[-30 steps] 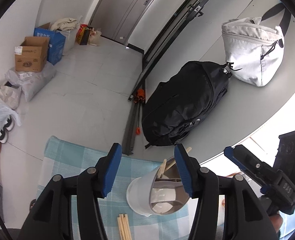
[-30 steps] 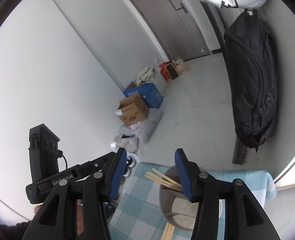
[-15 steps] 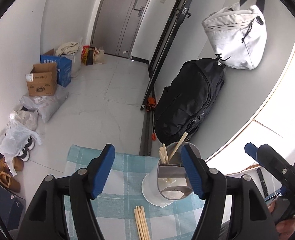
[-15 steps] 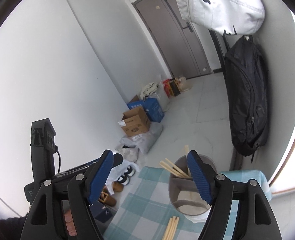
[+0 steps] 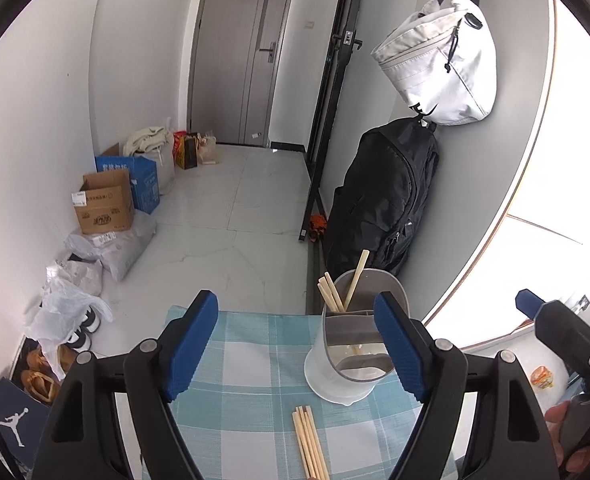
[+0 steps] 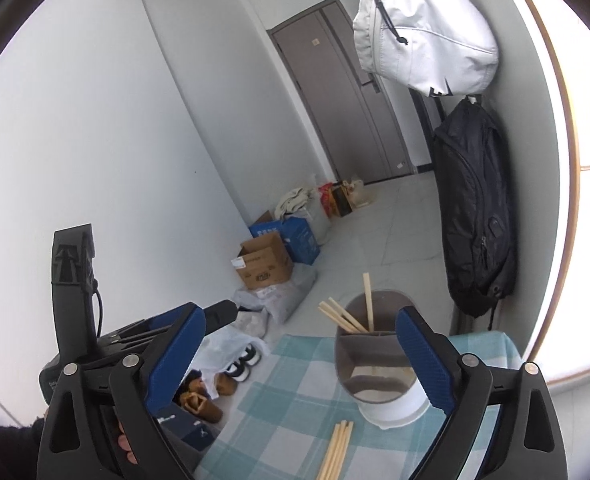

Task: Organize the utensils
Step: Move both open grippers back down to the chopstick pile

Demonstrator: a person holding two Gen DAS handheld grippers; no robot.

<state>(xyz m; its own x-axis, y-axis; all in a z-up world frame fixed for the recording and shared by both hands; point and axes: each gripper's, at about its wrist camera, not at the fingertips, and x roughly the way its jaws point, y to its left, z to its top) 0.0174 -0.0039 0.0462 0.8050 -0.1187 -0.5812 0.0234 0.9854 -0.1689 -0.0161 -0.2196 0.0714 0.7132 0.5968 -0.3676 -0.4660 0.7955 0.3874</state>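
The left gripper (image 5: 295,344) hangs above the blue-and-white checked tablecloth (image 5: 251,376) with its blue-padded jaws spread wide and nothing between them. A white utensil holder (image 5: 343,364) with a grey divided insert stands upright on the cloth, at the far right of the gap and just beside the right-hand finger pad (image 5: 395,344). Several wooden chopsticks (image 5: 337,290) stand tilted in its far compartment. A bundle of loose chopsticks (image 5: 309,442) lies flat on the cloth, nearer than the holder and between the jaws.

The right gripper (image 6: 299,352) is likewise wide open and holds nothing. In its view the holder (image 6: 387,392) sits far and right, close to the right pad (image 6: 423,356), and the loose chopsticks (image 6: 337,448) lie near the middle of the gap. The left gripper's body (image 6: 95,344) shows at the left.
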